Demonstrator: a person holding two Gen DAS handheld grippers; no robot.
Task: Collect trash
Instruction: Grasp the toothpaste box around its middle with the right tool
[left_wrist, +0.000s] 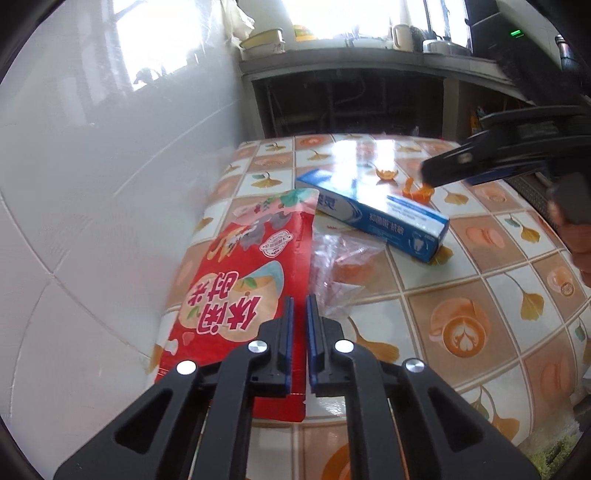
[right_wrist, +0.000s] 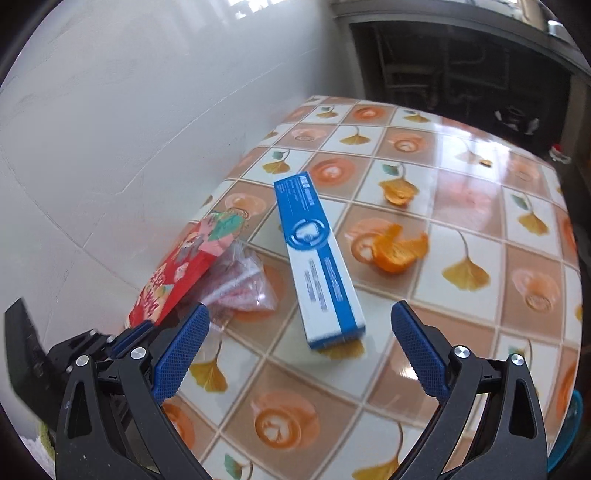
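Note:
A red snack packet (left_wrist: 236, 295) lies at the table's left edge by the wall. My left gripper (left_wrist: 300, 306) is shut on its right edge, and in the right wrist view the packet (right_wrist: 177, 273) tilts upward from that grip. A crumpled clear plastic bag (left_wrist: 336, 266) lies just beside it. A blue and white toothpaste box (right_wrist: 317, 258) lies past the bag. My right gripper (right_wrist: 301, 312) is open over the box's near end with nothing between its fingers. Two orange peels (right_wrist: 400, 251) (right_wrist: 400, 192) lie right of the box.
The table (right_wrist: 461, 177) has a glossy cloth printed with coffee cups and leaves. A white tiled wall (left_wrist: 92, 184) runs along its left side. Behind the table a dark counter (left_wrist: 351, 59) carries pots and a cup. A small orange scrap (right_wrist: 485, 161) lies far back.

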